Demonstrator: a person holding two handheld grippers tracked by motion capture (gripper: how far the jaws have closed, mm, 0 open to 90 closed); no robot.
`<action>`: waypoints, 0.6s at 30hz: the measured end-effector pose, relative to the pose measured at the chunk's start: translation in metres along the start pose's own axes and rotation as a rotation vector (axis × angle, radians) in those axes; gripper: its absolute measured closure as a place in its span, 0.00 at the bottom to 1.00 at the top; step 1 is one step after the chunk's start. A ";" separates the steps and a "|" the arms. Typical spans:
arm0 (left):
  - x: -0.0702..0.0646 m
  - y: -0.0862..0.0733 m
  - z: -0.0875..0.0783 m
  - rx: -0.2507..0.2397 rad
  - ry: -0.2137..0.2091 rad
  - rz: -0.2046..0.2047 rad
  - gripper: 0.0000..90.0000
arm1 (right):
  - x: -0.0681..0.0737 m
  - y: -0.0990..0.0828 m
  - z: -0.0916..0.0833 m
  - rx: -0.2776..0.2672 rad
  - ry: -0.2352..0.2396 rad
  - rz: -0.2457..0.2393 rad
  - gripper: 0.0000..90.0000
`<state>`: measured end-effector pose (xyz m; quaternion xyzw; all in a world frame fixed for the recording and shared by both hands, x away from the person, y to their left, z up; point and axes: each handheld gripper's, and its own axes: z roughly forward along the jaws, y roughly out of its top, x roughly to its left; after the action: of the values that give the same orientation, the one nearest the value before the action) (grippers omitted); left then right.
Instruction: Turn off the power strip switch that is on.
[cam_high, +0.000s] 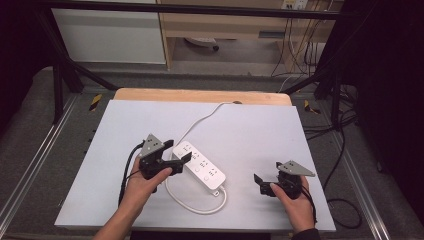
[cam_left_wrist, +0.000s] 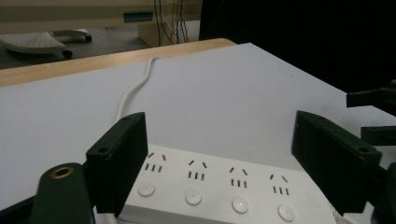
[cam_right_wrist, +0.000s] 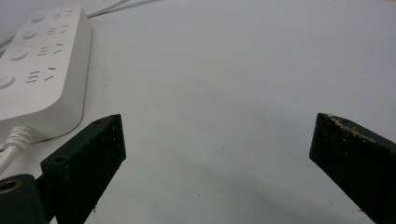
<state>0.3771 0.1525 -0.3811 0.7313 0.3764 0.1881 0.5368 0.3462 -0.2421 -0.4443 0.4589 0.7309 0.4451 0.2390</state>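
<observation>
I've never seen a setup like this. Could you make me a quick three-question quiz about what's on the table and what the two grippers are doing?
1. True or false: the left gripper is clamped shut on the power strip.
2. How many button-and-socket sets show on the power strip in the left gripper view?
3. Which sits nearer the power strip: A) the left gripper, B) the right gripper?

Key
1. False: its jaws are spread wide, the strip lying between and beyond them.
2. Four.
3. A. The right gripper is open over the bare white table, off the strip's cable end.
</observation>
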 end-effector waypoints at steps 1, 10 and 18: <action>0.000 0.000 0.002 0.001 0.000 0.000 0.22 | 0.000 0.000 0.000 0.000 0.000 -0.004 0.04; 0.000 -0.002 0.012 0.022 -0.010 -0.002 0.33 | 0.000 0.001 -0.001 0.000 0.006 0.000 0.05; -0.002 -0.004 0.020 0.041 -0.040 0.008 0.45 | 0.000 0.001 0.000 -0.001 0.003 0.013 0.06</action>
<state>0.3883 0.1388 -0.3917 0.7473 0.3662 0.1679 0.5285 0.3465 -0.2424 -0.4433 0.4628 0.7280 0.4478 0.2353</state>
